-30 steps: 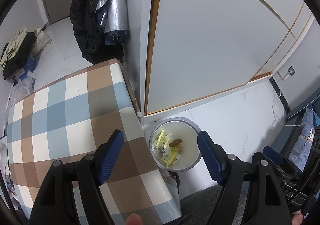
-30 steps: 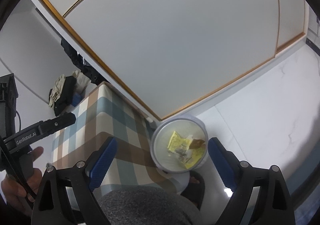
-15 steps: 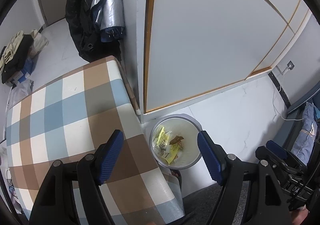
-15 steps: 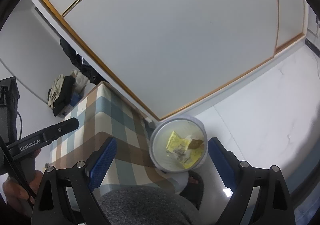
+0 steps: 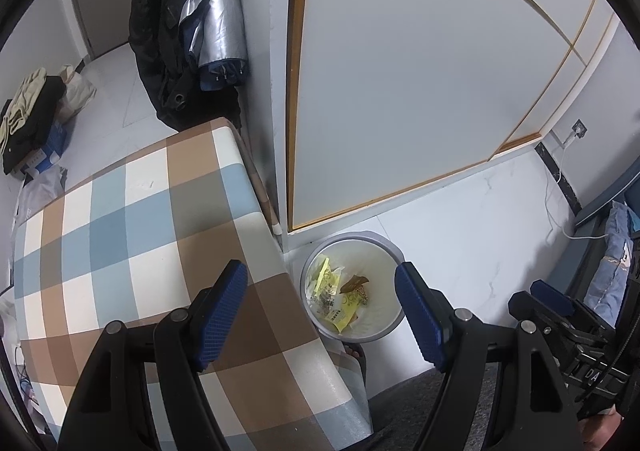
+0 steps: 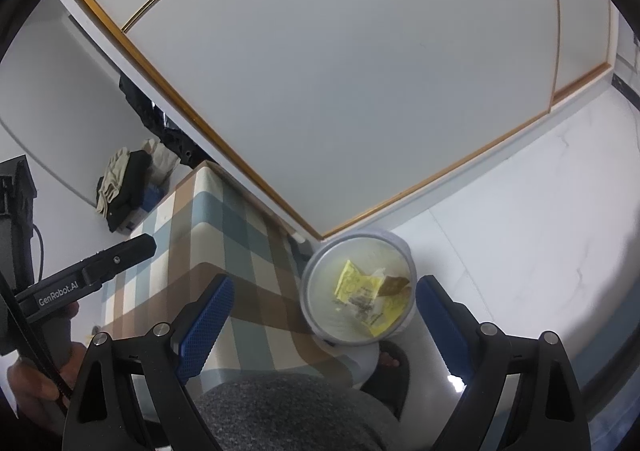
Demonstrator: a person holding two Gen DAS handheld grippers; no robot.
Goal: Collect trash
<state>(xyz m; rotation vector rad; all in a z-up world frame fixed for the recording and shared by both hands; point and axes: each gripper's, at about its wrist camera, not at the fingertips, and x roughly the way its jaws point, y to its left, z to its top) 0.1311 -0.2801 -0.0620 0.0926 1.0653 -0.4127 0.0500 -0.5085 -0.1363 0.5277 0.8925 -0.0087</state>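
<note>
The trash bin [image 5: 354, 287] is a round grey plastic one sitting on the white marble-look floor [image 5: 472, 227], right at the corner of the checked surface [image 5: 132, 235] and just below the pale sliding door with the gold-wood trim [image 5: 400, 71]. Inside it are crumpled yellow wrappers [image 6: 362, 293] with some printing too small to read, plus a brown scrap [image 6: 394, 285].

Only writing I can actually read is "GenRobot.AI" on the side of the left hand-held gripper [image 6: 86, 279], seen from the right camera, with a hand [image 6: 36, 383] wrapped round its handle.

Both tools are tipped downward over the bin. The left hand-held gripper [image 5: 320, 315] has its blue ribbed pads spread wide with nothing between them. Same for the right hand-held gripper [image 6: 320, 319], wide apart and gripping nothing.

The surface cover is a smooth blue, brown and cream check. A silver folded umbrella [image 5: 216, 15] and a dark jacket [image 5: 160, 31] hang at the far end.
</note>
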